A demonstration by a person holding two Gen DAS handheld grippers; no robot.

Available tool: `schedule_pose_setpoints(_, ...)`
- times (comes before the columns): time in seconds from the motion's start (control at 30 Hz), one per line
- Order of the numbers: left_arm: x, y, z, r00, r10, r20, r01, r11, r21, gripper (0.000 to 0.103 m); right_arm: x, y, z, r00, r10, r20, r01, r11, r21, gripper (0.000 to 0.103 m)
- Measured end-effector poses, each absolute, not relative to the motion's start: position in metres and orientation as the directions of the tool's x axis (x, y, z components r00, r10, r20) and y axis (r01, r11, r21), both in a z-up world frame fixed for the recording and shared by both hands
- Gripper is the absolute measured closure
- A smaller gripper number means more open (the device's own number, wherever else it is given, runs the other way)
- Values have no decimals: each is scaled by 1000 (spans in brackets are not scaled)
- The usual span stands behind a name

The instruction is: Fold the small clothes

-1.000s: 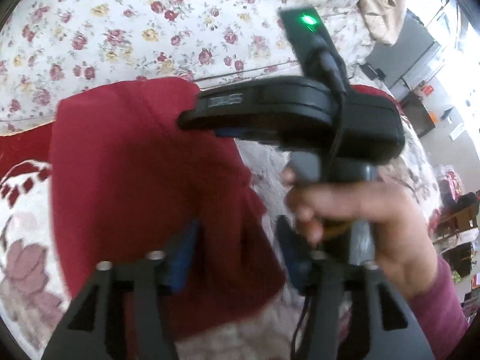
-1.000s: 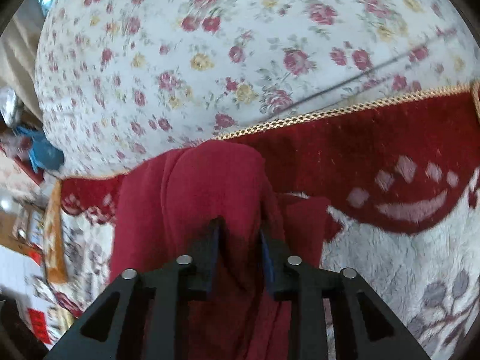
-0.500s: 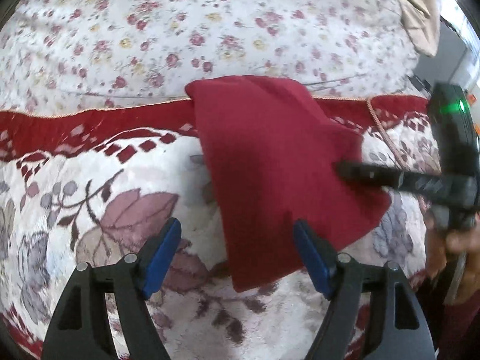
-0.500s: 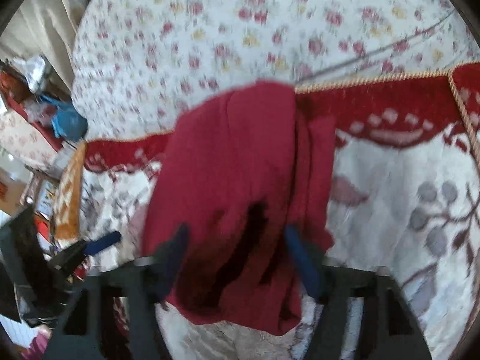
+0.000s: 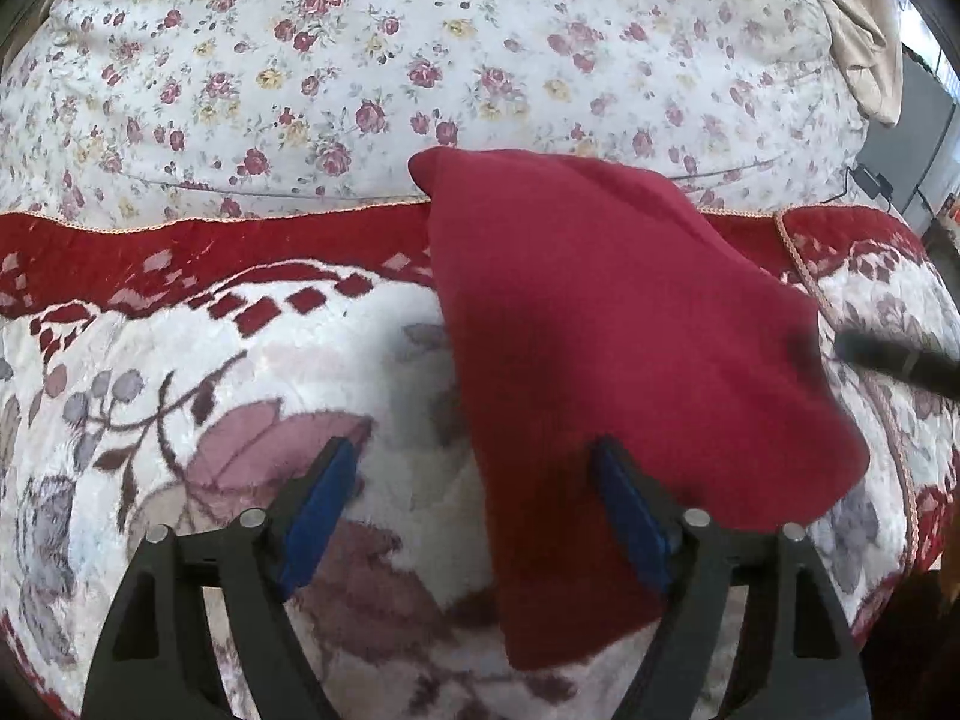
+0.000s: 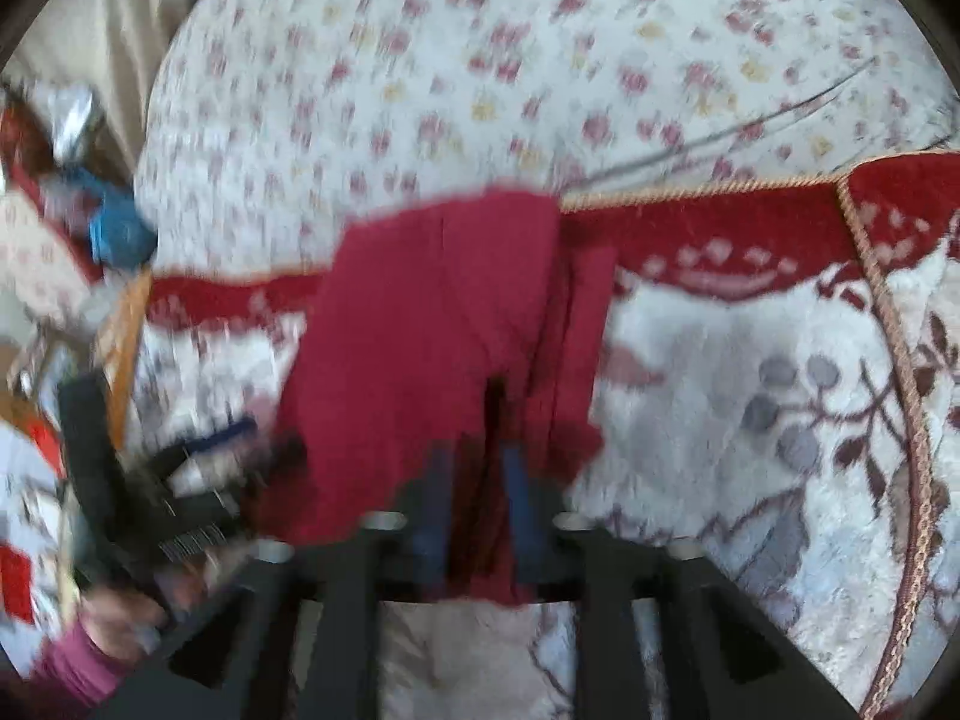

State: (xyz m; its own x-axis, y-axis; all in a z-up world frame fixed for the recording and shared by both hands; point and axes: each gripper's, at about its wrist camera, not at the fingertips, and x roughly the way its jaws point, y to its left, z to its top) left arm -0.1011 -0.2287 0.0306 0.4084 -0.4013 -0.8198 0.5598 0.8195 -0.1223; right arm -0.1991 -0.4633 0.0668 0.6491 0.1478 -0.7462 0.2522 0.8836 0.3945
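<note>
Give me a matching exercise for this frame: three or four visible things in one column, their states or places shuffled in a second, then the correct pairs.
Things:
1. left gripper
2. right gripper
3. dark red knitted garment
4. white floral-print bedsheet

States or places:
A. lies beyond the red-bordered plush blanket
B. fingers close together, red cloth between them
C. blue-padded fingers wide apart, gripping nothing
D. spread on the blanket, its far corner reaching the floral sheet

Pairs: 1-C, 2-B, 3-D, 4-A
</note>
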Motion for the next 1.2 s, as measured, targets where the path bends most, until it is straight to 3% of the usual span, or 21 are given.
schedule_pose_setpoints(0.17,-99,-231,30,396,-413,-820,566,813,-137,22,-127,-478,56,620,92,-779,331,870,366,25)
schedule_pose_setpoints(0.23,-99,-231,28,395,-413,-821,565,814,-138,19,-97,-481,38,577,81,-813,351,874,337,30)
schedule_pose_setpoints(0.33,-97,-228,27,379,-419,-825,558,815,-158,18,-84,-485,20,569,97,-817,368,858,358,56)
schedule_pose_setpoints(0.37,-96,-228,27,371,-422,-827,555,815,-167,18,-87,-485,21,579,86,-811,362,864,350,74)
schedule_pose_setpoints(0.4,-95,-227,27,368,-423,-828,551,817,-172,18,-93,-483,25,592,58,-804,351,879,322,85)
schedule_pose_setpoints(0.47,-96,-228,28,363,-423,-830,547,818,-178,18,-104,-478,34,608,22,-794,322,907,272,93)
schedule_pose_setpoints(0.63,-97,-234,26,364,-421,-831,550,817,-173,15,-122,-488,28,586,-74,-807,393,897,203,95)
schedule_pose_setpoints(0.77,-97,-234,24,361,-419,-833,547,819,-174,15,-129,-498,27,589,-31,-808,408,874,264,92)
schedule_pose_setpoints(0.83,-98,-234,25,369,-414,-832,549,820,-165,15,-138,-497,44,612,-42,-790,410,871,271,82)
schedule_pose_setpoints(0.9,-97,-234,24,365,-415,-833,547,820,-169,15,-146,-486,64,640,-56,-766,380,889,253,57)
schedule_pose_setpoints(1.07,-97,-233,24,364,-417,-833,544,821,-173,15,-150,-445,71,653,27,-757,233,944,235,54)
schedule_pose_setpoints(1.2,-97,-234,24,358,-418,-835,551,816,-173,13,-142,-442,33,570,-118,-813,302,951,73,55)
